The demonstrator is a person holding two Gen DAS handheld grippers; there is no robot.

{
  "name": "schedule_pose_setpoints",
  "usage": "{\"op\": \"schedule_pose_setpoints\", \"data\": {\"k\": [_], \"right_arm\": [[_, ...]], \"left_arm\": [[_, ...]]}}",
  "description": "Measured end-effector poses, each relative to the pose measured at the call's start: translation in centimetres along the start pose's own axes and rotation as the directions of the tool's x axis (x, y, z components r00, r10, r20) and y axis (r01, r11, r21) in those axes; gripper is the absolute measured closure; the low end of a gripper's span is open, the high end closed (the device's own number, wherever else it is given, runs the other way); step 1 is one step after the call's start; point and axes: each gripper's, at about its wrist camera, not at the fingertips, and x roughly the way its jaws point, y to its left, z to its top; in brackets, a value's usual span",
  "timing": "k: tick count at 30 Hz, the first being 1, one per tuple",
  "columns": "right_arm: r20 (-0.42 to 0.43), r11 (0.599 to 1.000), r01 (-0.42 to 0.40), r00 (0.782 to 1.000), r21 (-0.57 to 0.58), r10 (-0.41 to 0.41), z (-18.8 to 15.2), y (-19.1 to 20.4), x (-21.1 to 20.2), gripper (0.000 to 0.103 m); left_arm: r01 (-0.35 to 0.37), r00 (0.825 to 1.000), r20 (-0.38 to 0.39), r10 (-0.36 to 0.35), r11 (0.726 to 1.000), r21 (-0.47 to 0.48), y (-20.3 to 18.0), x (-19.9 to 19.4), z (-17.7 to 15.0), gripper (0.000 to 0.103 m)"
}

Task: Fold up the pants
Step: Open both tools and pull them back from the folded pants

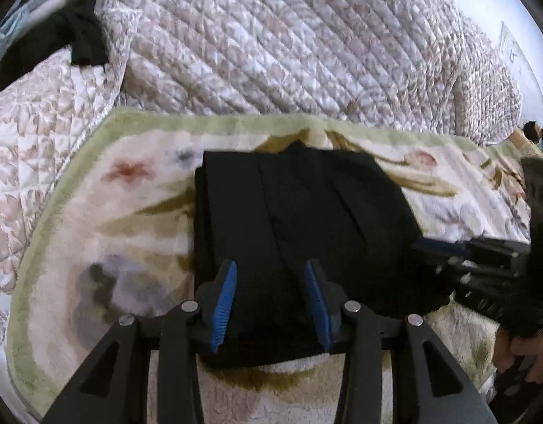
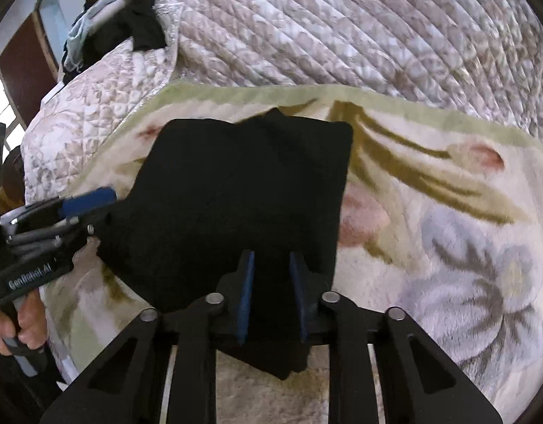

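The black pants [image 1: 299,226] lay folded on the flowery blanket [image 1: 105,219], near edge between both half-open tongs, left [image 1: 270,304] and right [image 2: 271,300], neither pinching yet, so a thin grab could pull the folds apart.

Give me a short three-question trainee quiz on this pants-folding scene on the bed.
1. True or false: the black folded pants lie directly on the quilted beige bedspread.
2. In the left wrist view, where is the pile of dark clothes? A: upper left, beyond the pants. B: on top of the pants. C: between the jaws.
3. Which edge of the pants do the left gripper and right gripper both reach over?

Key
1. False: they lie on the floral fleece blanket.
2. A.
3. The near edge, closest to the cameras.
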Motion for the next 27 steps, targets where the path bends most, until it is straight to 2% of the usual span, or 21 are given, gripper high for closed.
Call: {"op": "schedule_pose_setpoints", "data": {"k": [4,7,13,18,19,22,27], "right_arm": [[0.053,1.0,0.018,0.998,0.012,-0.018,0.5,-0.2,-1.5,0.084],[0.053,1.0,-0.008,0.999,0.016,0.007,0.4,0.2,-2.0,0.084],[0.074,0.998,0.013,0.997,-0.059,-0.009,-0.9,2.0,-3.6,0.084],[0.04,0.999,0.022,0.999,-0.03,-0.021,-2.9,2.0,-3.5,0.083],[0.04,0.999,0.025,0.999,-0.029,-0.024,-3.3,2.0,-3.6,0.077],[0.053,0.996,0.06,0.997,-0.06,-0.057,-4.1,2.7,-3.9,0.068],[0.037,0.996,0.067,0.997,-0.058,-0.065,-5.1,2.9,-4.0,0.068]], "left_arm": [[-0.011,1.0,0.003,0.011,1.0,-0.014,0.2,-0.2,-0.1,0.059],[-0.01,1.0,0.016,0.011,1.0,-0.017,0.2,-0.7,-0.2,0.059],[-0.037,0.998,0.056,0.037,0.999,-0.006,0.0,-2.2,-1.3,0.059],[-0.036,0.999,0.036,0.036,0.999,-0.011,-0.6,-2.4,-2.8,0.059],[-0.038,0.999,0.035,0.038,0.999,-0.011,-0.8,-2.4,-3.0,0.058],[-0.033,0.999,0.008,0.033,0.999,-0.027,-1.0,-2.1,-3.7,0.057],[-0.051,0.998,-0.049,0.049,0.998,-0.043,-1.0,-1.1,-5.1,0.057]]}}
